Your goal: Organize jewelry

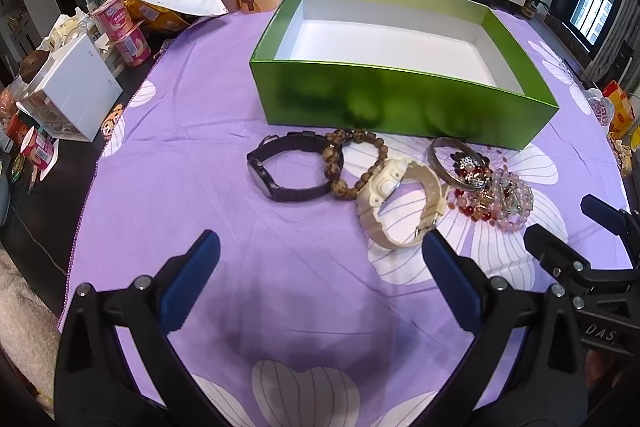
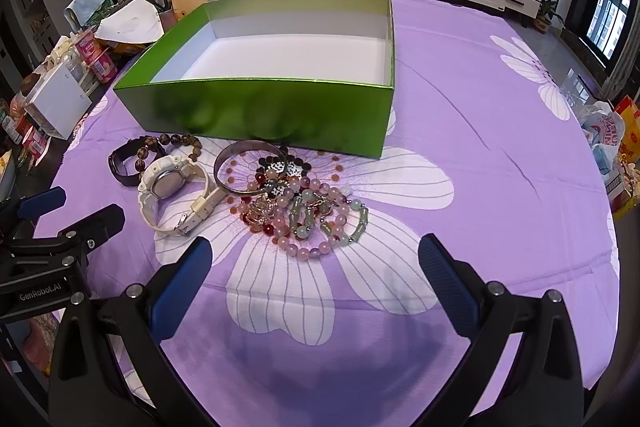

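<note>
left gripper [image 1: 320,255]: black plastic frame, two curved arms that taper forward
left fingers [image 1: 192,281]: blue ribbed pads on the inner faces
left screws: round silver bolt heads at the arm joints
right gripper [image 2: 316,259]: same black frame and curved arms
right fingers [image 2: 448,283]: blue textured pads
markings: white "GenRobot.AI" on the left gripper's side in the right wrist view; white letters "DAS" on the right gripper's side in the left wrist view

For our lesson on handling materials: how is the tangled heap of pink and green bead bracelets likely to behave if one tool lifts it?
The bead bracelets would probably sag and dangle, being loose strands, not rigid like the silver bangle. Because they lie tangled, lifting one may drag others along. The round, glossy beads could slip between the fingers of the open right tool.
</note>
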Demonstrator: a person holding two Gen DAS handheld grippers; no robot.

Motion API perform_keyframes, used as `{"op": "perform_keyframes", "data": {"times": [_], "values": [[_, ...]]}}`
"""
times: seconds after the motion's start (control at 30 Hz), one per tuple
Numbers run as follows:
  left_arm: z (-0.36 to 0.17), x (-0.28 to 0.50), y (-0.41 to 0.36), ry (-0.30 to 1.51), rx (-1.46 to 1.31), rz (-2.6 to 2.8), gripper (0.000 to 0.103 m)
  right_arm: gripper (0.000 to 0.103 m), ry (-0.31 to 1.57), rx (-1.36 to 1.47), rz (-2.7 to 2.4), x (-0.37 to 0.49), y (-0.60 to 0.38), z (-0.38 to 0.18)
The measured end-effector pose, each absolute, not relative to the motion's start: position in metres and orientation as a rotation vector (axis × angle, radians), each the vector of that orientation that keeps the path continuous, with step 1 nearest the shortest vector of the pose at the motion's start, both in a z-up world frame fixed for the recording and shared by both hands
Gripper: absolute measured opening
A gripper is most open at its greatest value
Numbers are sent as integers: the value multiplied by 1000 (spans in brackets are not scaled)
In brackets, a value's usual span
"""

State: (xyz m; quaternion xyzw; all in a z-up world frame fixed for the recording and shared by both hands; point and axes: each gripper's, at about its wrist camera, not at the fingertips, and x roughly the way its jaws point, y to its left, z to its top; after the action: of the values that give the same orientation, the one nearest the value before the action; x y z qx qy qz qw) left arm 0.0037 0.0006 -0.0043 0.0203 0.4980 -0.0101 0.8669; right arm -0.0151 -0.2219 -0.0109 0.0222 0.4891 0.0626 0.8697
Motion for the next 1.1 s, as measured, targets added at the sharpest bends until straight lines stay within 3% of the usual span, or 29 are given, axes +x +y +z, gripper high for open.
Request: {"op": "perform_keyframes", "data": {"times": [1.1], "values": [[-2,1,-1,1040,39,-24,101,102,1017,49,146,-18,-219,-8]]}}
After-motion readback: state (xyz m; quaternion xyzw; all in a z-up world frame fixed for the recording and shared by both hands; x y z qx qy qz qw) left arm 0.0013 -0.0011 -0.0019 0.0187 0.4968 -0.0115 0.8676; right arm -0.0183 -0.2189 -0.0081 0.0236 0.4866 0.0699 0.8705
